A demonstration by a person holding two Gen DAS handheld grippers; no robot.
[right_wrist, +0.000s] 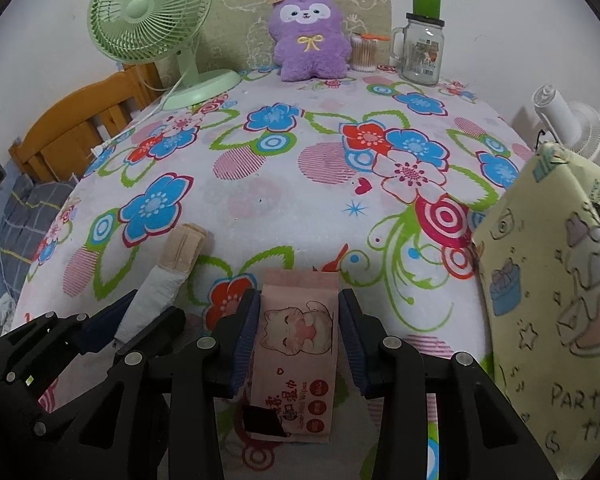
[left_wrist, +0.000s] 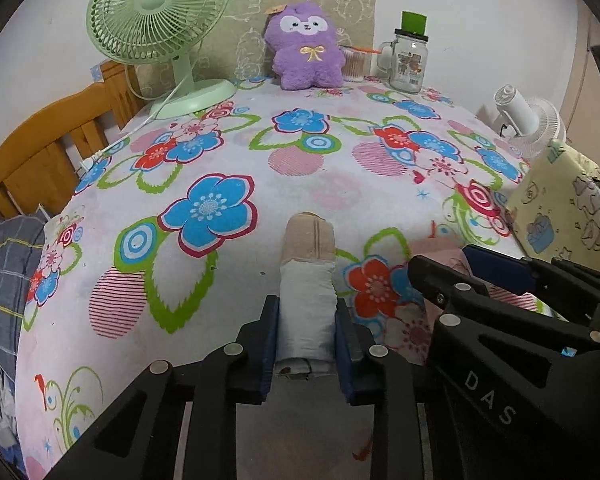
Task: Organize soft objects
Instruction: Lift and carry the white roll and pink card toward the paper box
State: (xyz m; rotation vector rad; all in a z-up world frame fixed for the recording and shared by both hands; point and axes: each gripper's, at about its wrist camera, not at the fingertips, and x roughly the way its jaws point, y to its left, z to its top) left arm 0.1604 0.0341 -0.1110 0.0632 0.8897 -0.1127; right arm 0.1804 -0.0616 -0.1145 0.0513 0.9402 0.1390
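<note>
soft objects are both in hand: left gripper point(left_wrist: 306, 320) pinches the rolled socks point(left_wrist: 308, 284), right gripper point(right_wrist: 298, 332) clamps the wipes pack point(right_wrist: 296, 348). placing remains; the purple plush point(right_wrist: 310, 36) sits at 12 o'clock.

Two hand-held grippers, black frames with blue-lined fingers.

Left gripper point(left_wrist: 306, 344): matte black plastic linkage bars with long cut-out slots, joined at round silver pivot pins; dark blue ribbed pads lining the inner faces of both fingers point(left_wrist: 269, 346). Right gripper point(right_wrist: 298, 346): same black slotted arms, same silver pins at the joints, same dark blue pads on its fingers point(right_wrist: 245, 344). Seen from the left wrist camera, white block letters "DAS" printed along one black arm of the right unit, plus a small light-blue spot on its side. Seen from the right wrist camera, a tiny green mark on the left unit's body.
</note>
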